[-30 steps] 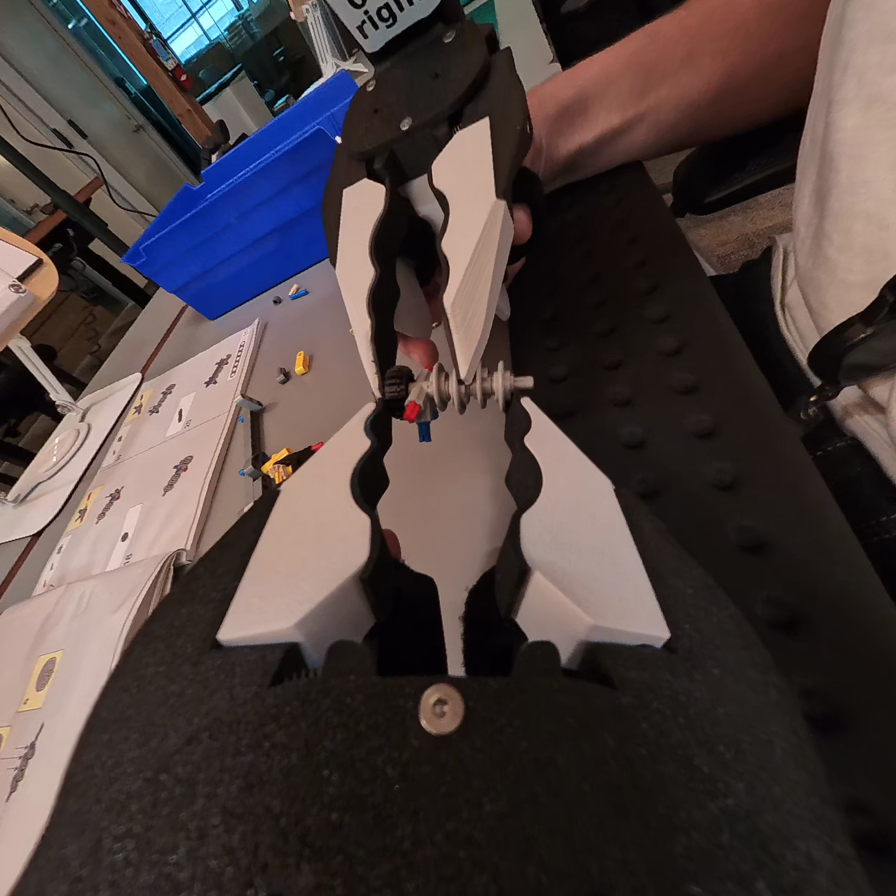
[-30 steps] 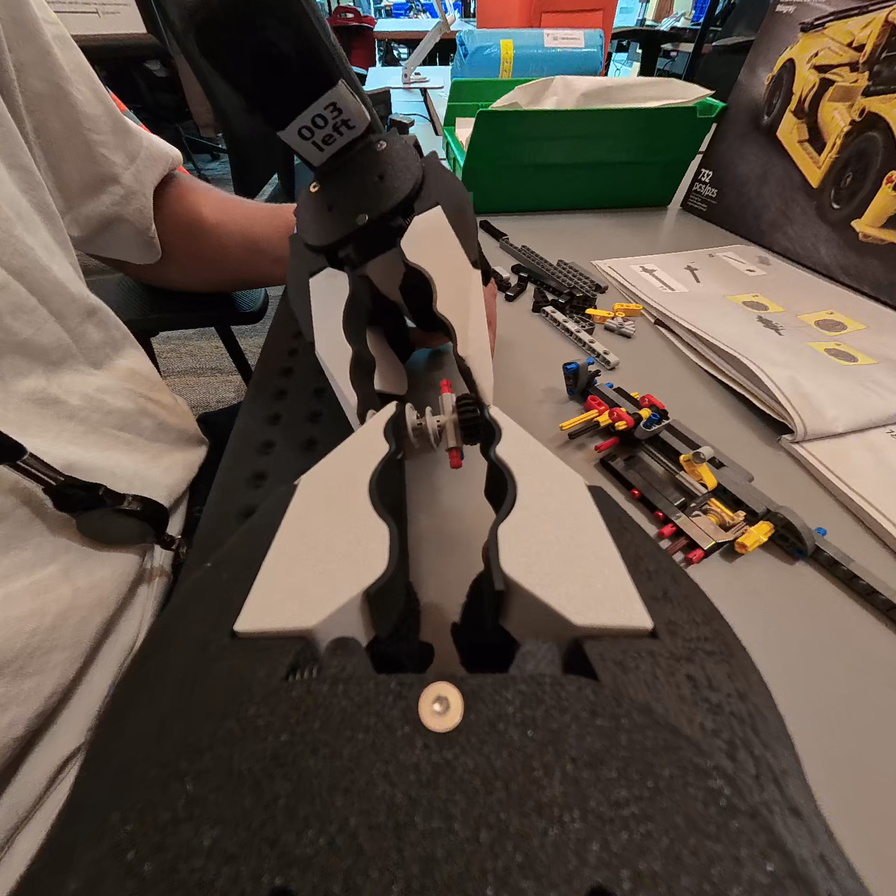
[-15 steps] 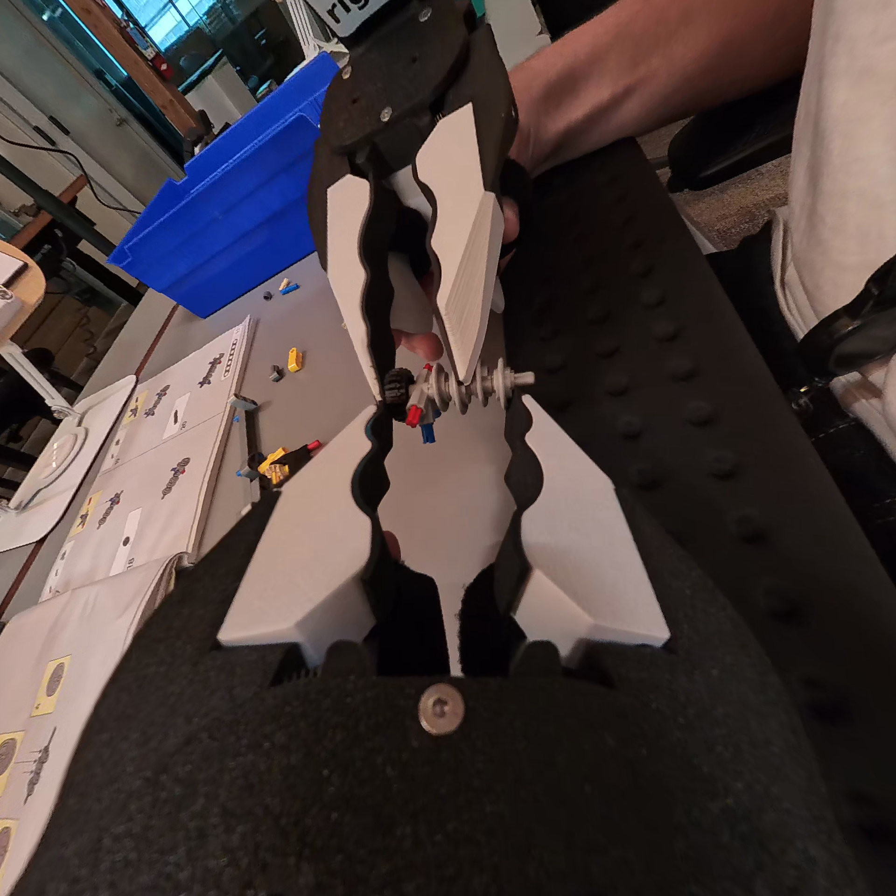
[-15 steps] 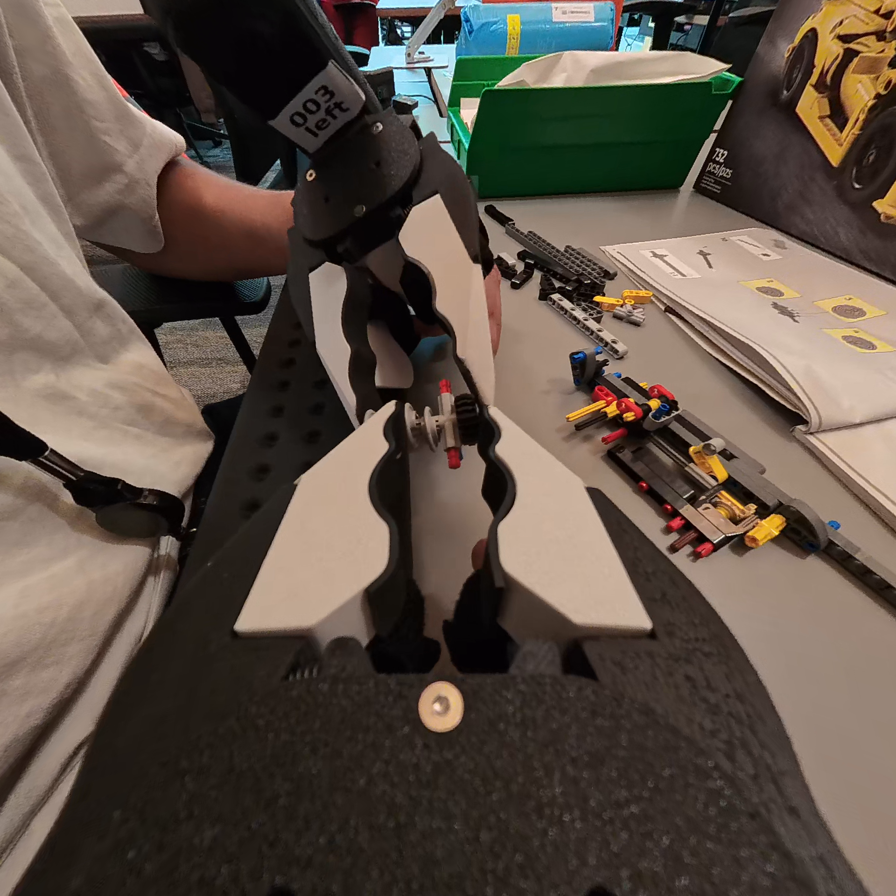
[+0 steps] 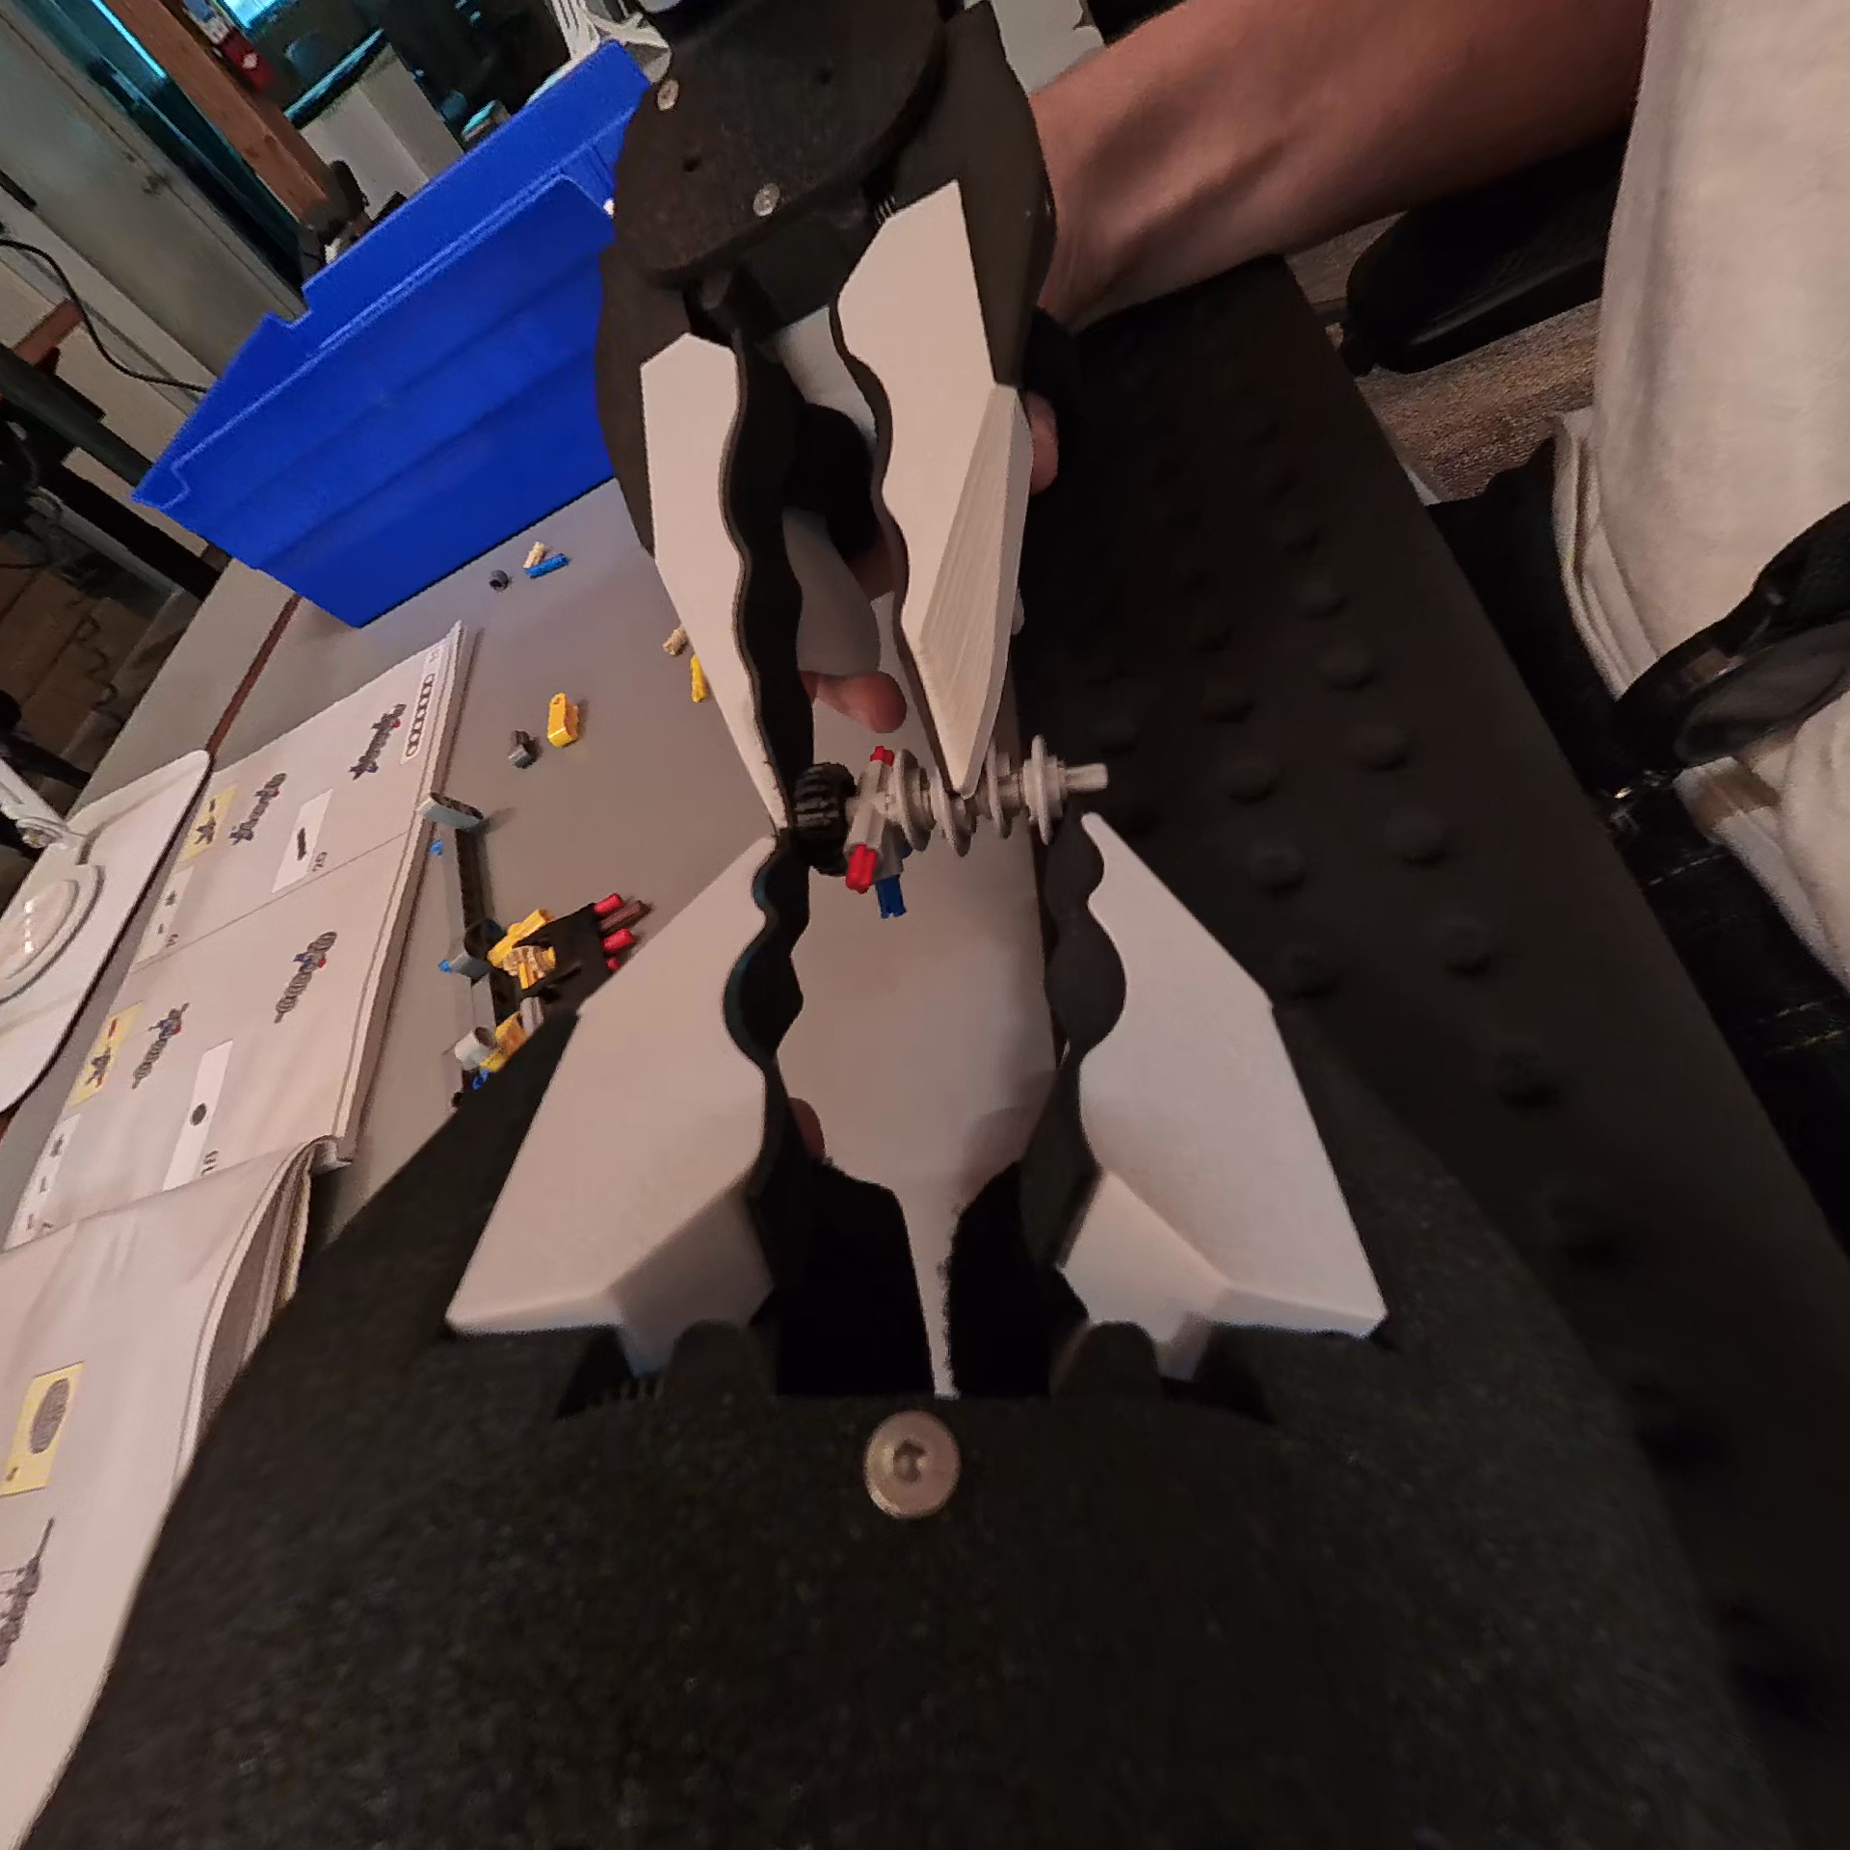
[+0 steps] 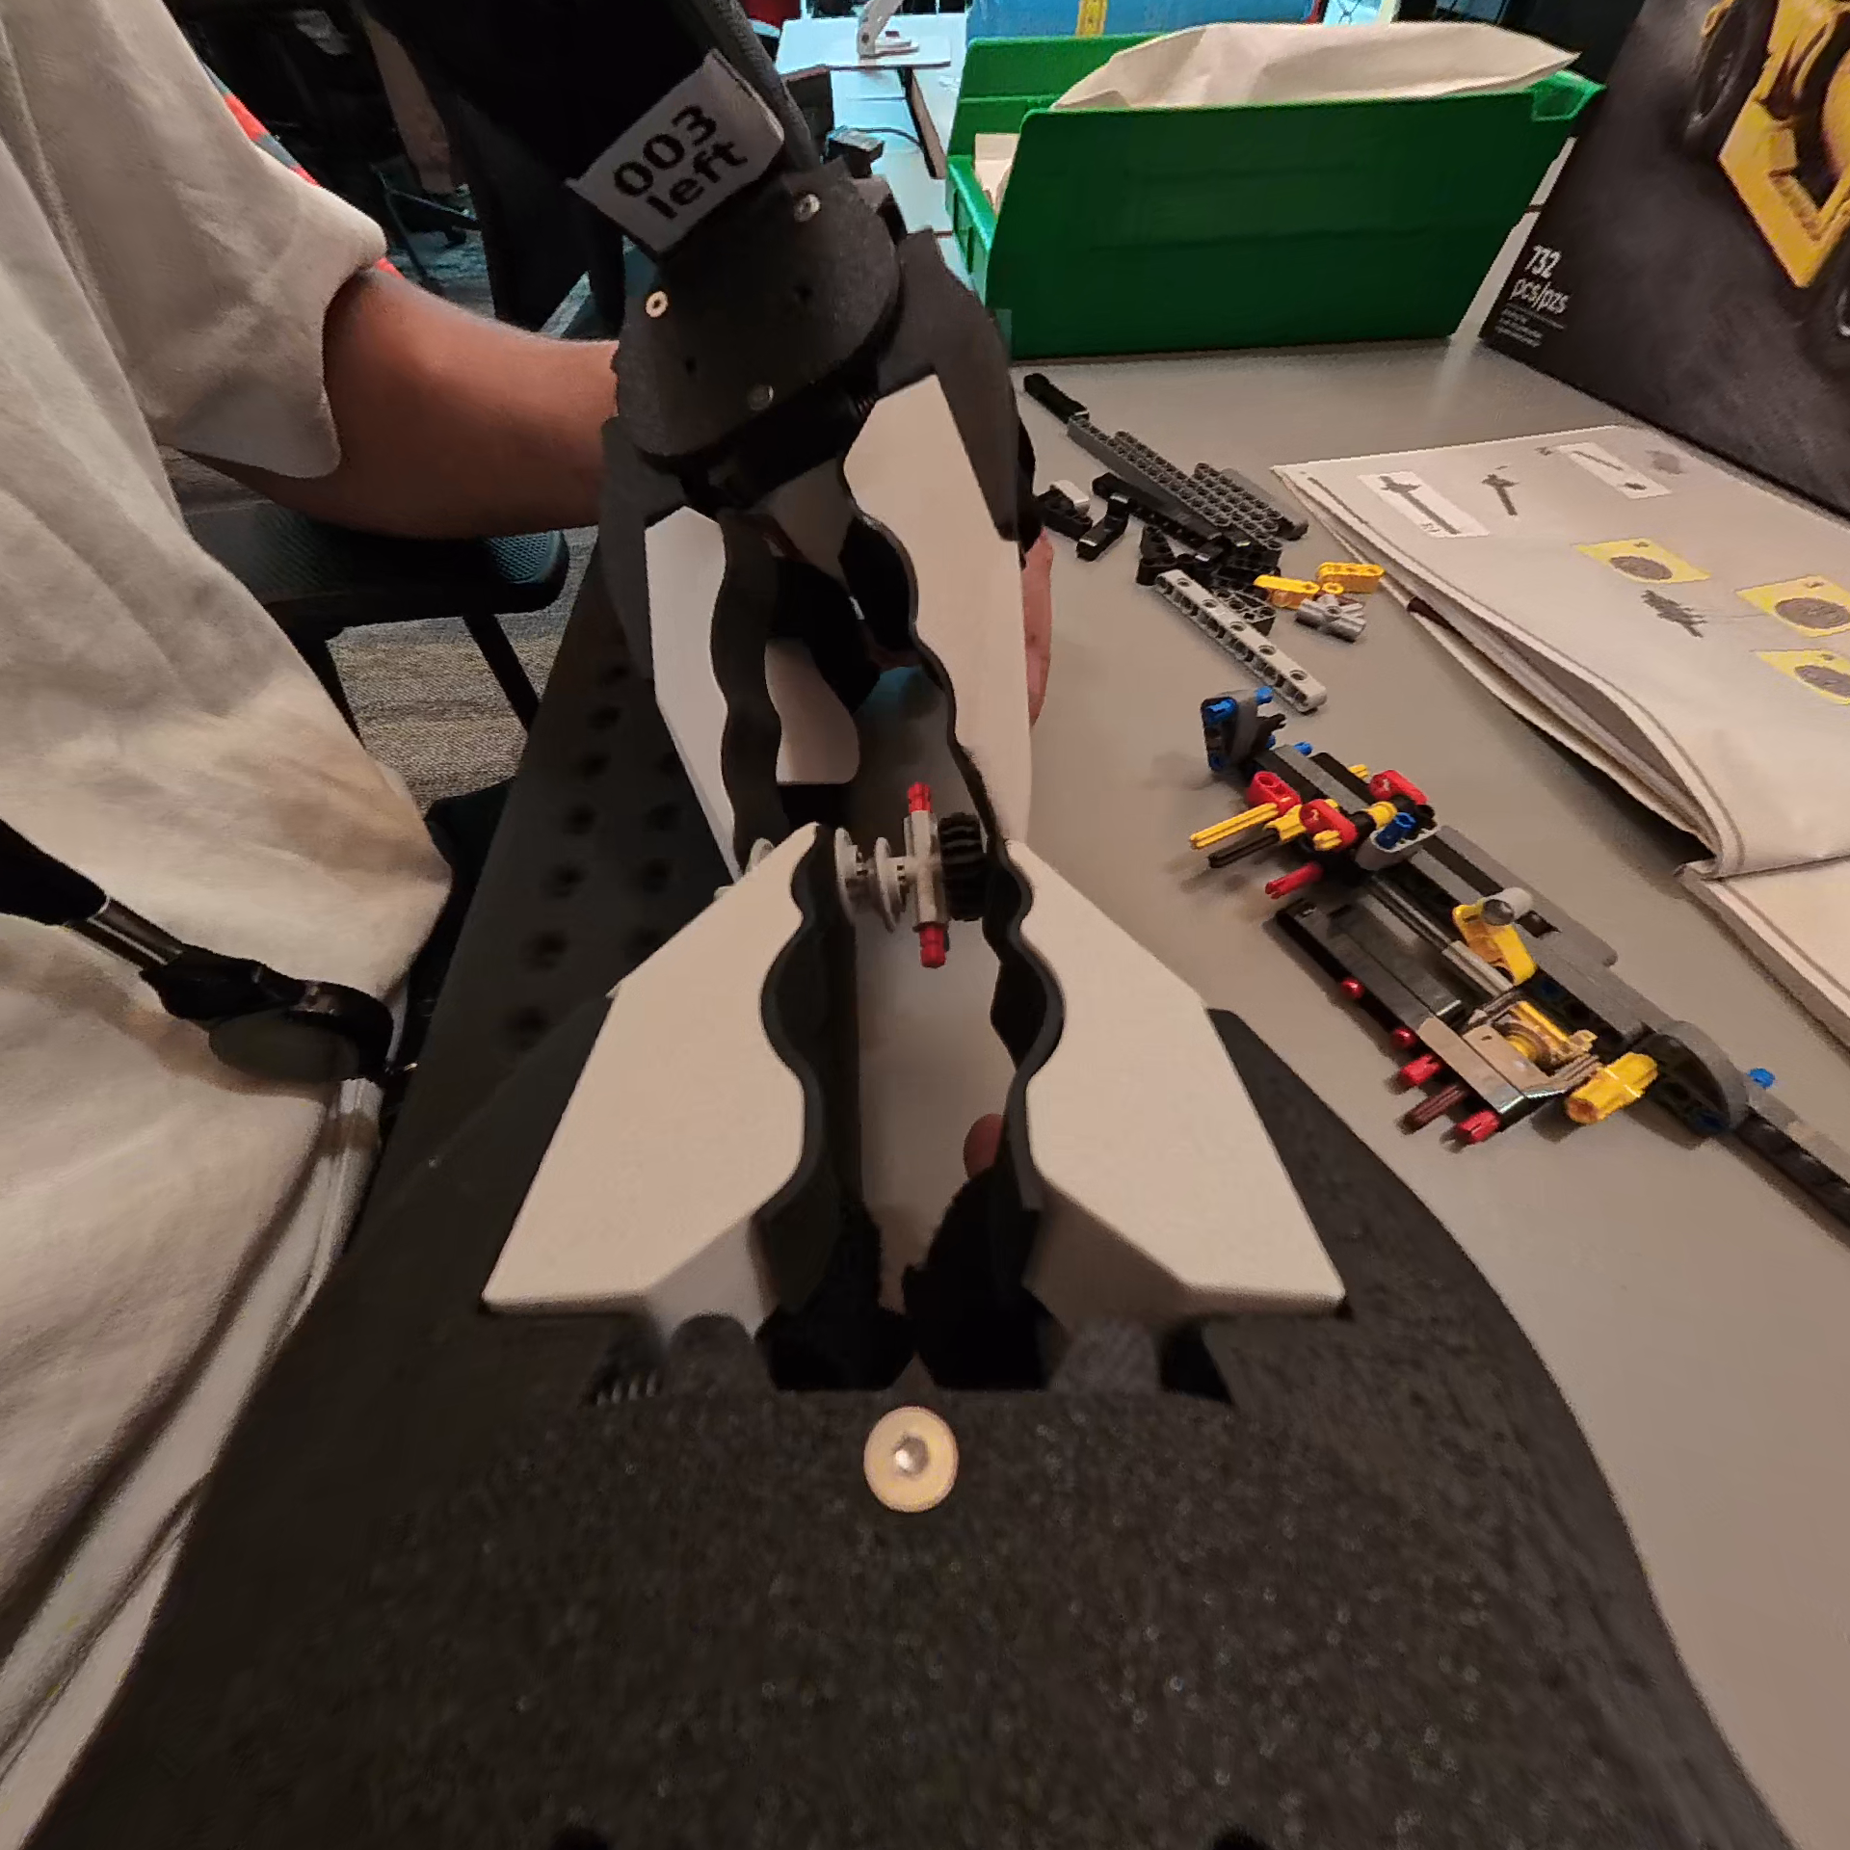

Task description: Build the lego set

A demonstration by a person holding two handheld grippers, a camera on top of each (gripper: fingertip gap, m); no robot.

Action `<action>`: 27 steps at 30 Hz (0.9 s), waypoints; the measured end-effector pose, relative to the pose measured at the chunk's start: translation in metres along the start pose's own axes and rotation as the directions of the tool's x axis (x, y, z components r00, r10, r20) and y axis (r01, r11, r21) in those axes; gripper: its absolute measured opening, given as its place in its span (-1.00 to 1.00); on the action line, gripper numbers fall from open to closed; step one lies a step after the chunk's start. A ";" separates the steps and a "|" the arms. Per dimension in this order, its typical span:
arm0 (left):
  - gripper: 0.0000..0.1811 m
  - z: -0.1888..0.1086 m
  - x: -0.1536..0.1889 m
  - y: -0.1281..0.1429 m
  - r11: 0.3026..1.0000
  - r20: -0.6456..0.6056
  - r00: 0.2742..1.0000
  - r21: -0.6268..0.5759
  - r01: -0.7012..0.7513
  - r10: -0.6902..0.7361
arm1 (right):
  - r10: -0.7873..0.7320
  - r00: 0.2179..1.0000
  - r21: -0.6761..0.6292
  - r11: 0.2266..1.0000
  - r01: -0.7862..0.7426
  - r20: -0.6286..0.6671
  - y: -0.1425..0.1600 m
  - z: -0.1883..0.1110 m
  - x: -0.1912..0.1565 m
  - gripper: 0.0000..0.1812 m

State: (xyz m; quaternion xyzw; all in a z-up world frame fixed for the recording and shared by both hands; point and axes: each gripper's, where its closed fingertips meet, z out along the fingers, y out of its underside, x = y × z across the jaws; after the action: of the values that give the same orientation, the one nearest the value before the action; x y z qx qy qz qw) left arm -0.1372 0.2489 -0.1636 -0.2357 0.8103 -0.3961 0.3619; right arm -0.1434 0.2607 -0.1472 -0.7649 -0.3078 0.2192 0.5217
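**Inspector:** Left wrist view, nearest first. The left gripper stands with its jaws wide, one tip beside the black gear and the other under the bare end of the axle. Whether either tip presses on it, I cannot tell.

**Operator:** And the axle itself?

**Inspector:** It is in the air between the two tools, above the table, lying crosswise. It carries the gear, a grey connector with red and blue pins, and a row of grey bushes. The right gripper comes down from above and is clenched on it, one finger at the gear and the other wedged between bushes. The right wrist view confirms this.

**Operator:** What is the step, in your judgement?

**Inspector:** Seating the parts along the axle, or handing it across. Recommendations: press along the axle only, not across it. Keep both tools square to it. Support the bare end before the right jaws loosen. Watch the red pins, which could snag a pad.

**Operator:** What lies beyond?

**Inspector:** The part-built chassis lies on the table beside the open manual, with loose pieces near it. The blue bin is farthest off.
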 end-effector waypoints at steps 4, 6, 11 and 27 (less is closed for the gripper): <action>-0.48 0.001 -0.003 0.000 1.000 0.023 1.000 0.000 -0.004 0.004 | 0.010 1.000 0.011 1.000 -0.010 -0.007 -0.001 -0.001 0.002 -0.68; -0.48 0.002 -0.008 0.000 1.000 0.054 0.999 0.006 -0.004 0.003 | 0.007 0.999 0.025 1.000 -0.006 -0.039 -0.003 -0.002 0.007 -0.68; -0.48 0.005 -0.019 0.005 0.993 0.167 0.980 -0.054 -0.103 0.111 | 0.042 0.998 0.089 0.995 -0.037 -0.049 -0.013 -0.008 0.013 -0.67; -0.49 -0.006 -0.057 0.013 0.658 0.380 0.541 -0.513 -0.552 0.750 | 0.182 0.969 -0.100 0.975 -0.200 -0.169 -0.013 0.003 0.046 -0.73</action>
State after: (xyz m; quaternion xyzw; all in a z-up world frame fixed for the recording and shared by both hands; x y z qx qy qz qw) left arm -0.1068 0.2971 -0.1486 -0.0746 0.7471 0.0016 0.6605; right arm -0.1154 0.2986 -0.1371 -0.8350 -0.2024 0.1887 0.4757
